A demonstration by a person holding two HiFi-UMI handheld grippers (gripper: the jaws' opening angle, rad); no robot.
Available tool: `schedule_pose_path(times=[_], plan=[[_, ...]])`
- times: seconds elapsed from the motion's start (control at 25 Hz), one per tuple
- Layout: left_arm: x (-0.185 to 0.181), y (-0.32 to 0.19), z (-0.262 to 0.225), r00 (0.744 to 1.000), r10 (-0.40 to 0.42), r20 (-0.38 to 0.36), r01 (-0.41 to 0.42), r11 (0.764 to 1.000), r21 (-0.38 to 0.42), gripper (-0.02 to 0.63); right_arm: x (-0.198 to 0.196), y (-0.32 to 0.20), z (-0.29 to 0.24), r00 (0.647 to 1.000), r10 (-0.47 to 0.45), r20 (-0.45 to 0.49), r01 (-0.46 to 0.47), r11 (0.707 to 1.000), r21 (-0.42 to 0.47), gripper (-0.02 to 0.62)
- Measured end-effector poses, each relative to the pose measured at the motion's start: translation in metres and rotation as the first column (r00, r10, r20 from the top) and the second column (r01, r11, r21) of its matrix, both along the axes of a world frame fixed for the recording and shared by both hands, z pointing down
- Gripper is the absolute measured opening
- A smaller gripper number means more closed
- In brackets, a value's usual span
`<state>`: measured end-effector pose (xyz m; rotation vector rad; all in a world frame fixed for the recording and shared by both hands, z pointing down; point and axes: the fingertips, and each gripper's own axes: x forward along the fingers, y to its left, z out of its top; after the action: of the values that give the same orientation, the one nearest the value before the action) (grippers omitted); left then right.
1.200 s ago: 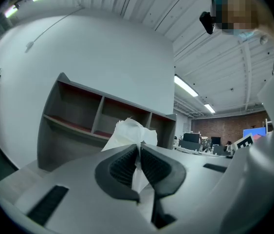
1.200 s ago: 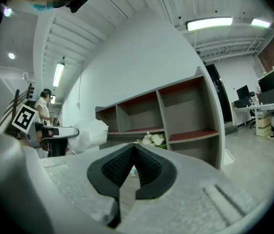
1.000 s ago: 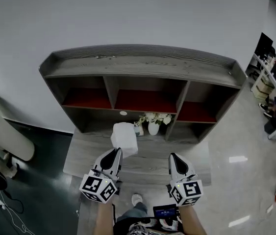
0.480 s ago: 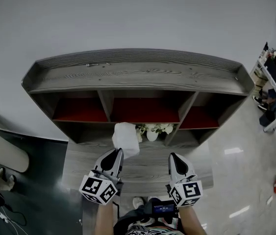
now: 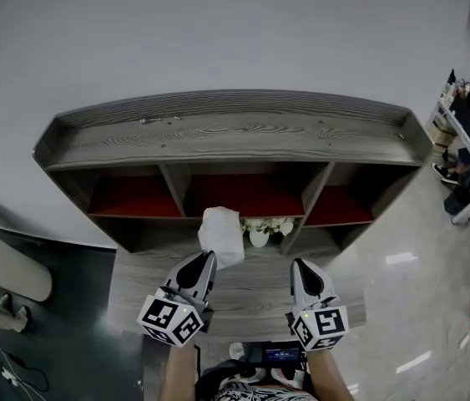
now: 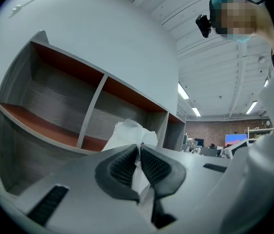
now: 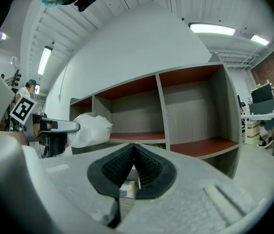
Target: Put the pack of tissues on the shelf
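Note:
The white pack of tissues [image 5: 221, 235] hangs in the air in front of the shelf's middle compartment, pinched at its near end by my left gripper [image 5: 204, 265], which is shut on it. In the left gripper view the pack [image 6: 128, 134] bulges out past the closed jaws of the left gripper [image 6: 139, 152]. The right gripper view shows the same pack [image 7: 90, 128] at the left. My right gripper [image 5: 302, 272] is held level beside it, shut and empty; its jaws [image 7: 135, 152] meet with nothing between them. The grey shelf [image 5: 235, 132] has three red-floored compartments.
A white vase of flowers [image 5: 260, 229] stands on the lower wooden surface [image 5: 251, 286] in front of the shelf, just right of the pack. A small boxed item [image 7: 127, 186] lies below the right jaws. A white appliance [image 5: 1, 261] stands at left; desks [image 5: 468, 153] at right.
The view has moved closer to the shelf and shifted slightly. Both grippers stay at the same height, and the pack has drifted a little right and nearer the middle compartment.

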<state>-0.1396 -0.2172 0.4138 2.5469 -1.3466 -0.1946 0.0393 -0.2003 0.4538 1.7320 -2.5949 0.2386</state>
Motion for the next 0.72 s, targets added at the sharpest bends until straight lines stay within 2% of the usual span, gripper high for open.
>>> schedule_pose_path(times=[0.4, 0.72], plan=[[0.004, -0.014, -0.008, 1.000, 0.018, 0.024, -0.019, 1.000, 0.016, 0.014, -0.010, -0.018, -0.002, 1.000, -0.026, 0.016, 0.026, 1.000, 0.004, 0.002], [0.013, -0.033, -0.011, 0.999, 0.036, 0.032, -0.037, 0.999, 0.017, 0.014, 0.000, -0.031, -0.002, 1.000, -0.003, 0.018, 0.003, 1.000, 0.000, 0.003]])
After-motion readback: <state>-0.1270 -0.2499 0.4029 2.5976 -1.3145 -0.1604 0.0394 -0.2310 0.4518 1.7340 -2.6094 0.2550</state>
